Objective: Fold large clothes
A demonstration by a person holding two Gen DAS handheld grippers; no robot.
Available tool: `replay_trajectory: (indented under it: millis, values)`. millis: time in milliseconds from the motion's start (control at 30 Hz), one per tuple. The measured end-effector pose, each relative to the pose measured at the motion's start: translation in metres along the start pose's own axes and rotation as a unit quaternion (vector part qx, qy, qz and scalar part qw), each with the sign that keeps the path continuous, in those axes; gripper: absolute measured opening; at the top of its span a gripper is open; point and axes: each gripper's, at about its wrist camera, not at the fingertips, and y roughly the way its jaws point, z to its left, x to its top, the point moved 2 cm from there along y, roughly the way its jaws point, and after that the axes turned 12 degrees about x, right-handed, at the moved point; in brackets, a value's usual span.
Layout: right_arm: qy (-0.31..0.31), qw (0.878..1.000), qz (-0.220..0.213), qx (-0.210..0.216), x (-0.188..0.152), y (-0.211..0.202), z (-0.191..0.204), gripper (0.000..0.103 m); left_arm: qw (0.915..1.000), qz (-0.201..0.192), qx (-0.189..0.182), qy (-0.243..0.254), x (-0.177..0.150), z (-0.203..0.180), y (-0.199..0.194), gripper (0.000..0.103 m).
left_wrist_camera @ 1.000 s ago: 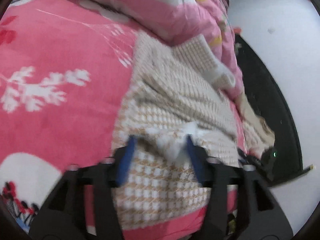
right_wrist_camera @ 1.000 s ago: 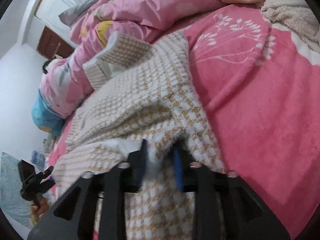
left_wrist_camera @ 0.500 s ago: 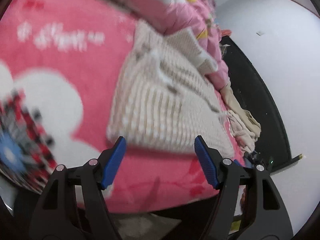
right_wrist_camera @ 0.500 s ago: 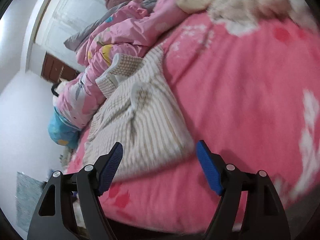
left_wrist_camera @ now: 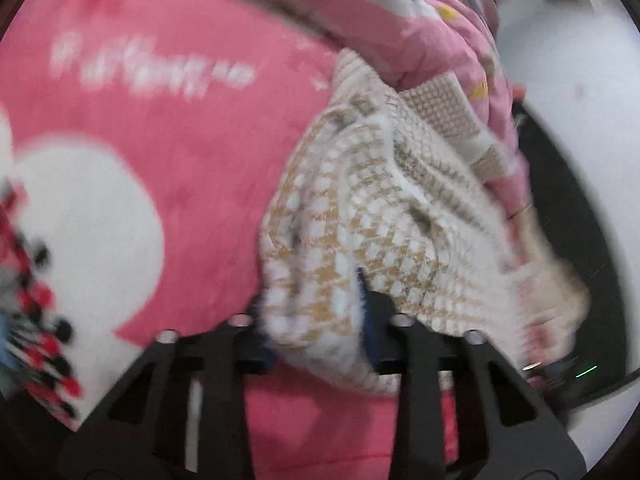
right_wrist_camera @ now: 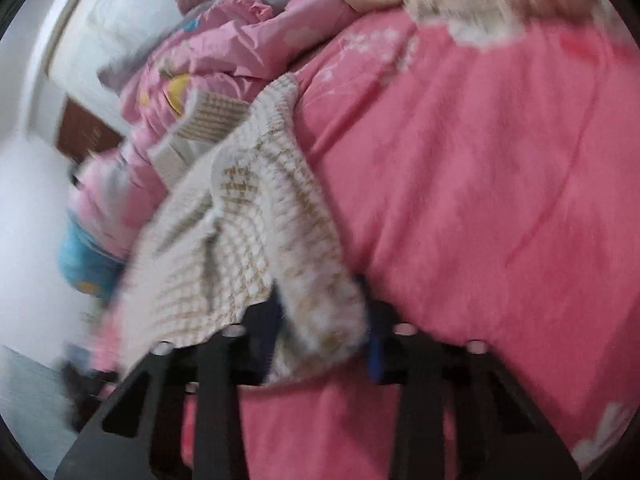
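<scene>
Left tool (left_wrist_camera: 320, 320): clamped on the near edge of the houndstooth knit garment (left_wrist_camera: 372, 208), bottom centre of the left wrist view; fabric is bunched between the blue pads, one pad (left_wrist_camera: 370, 320) seen at the right of the wad (the other mostly buried in cloth).

Right tool (right_wrist_camera: 324, 320): likewise closed on a fold of the same garment (right_wrist_camera: 248, 232), bottom centre of the right wrist view; a blue pad (right_wrist_camera: 374, 356) is visible at the right of the pinched fabric.

Garment: cream and tan check, rumpled, spread from both tools up toward frame centre, resting on the pink blanket (left_wrist_camera: 192, 152) of the bed. In the right wrist view it lies left of centre, the pink blanket (right_wrist_camera: 480, 200) filling the right half.

Beyond the garment: a pink printed quilt (left_wrist_camera: 400, 12) is heaped at the upper right of the left view, touching the garment's far end; the same quilt (right_wrist_camera: 224, 56) is seen upper left in the right view. A blue item (right_wrist_camera: 80, 256) at mid-left (blurred, not identifiable). White wall (left_wrist_camera: 568, 92) at the right edge.

Both frames motion-blurred.
</scene>
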Motion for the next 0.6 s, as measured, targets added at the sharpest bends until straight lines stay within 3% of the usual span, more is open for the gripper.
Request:
replay_trajectory:
  millis: [67, 133, 267, 467, 600]
  values:
    - [-0.053, 0.998, -0.027, -0.01, 0.005, -0.021, 0.027, 0.017, 0.9953, -0.06, 0.038, 0.066, -0.003, -0.017, -0.029, 0.015]
    - [-0.074, 0.996, -0.042, -0.006, 0.01, -0.037, 0.043, 0.015, 0.9886, -0.101, 0.046, 0.102, -0.005, -0.027, -0.059, 0.013]
    - [-0.1, 0.992, -0.071, -0.001, 0.016, -0.073, 0.067, 0.014, 0.9848, -0.124, 0.03, 0.118, -0.008, -0.033, -0.1, 0.012]
    - [-0.075, 0.995, -0.066, 0.029, -0.009, -0.128, 0.055, 0.014, 0.9867, -0.094, -0.001, 0.133, -0.037, -0.013, -0.144, 0.013]
    - [-0.02, 0.999, -0.008, 0.038, -0.03, -0.113, 0.015, 0.015, 0.9935, -0.031, -0.023, 0.107, -0.063, 0.014, -0.125, 0.016]
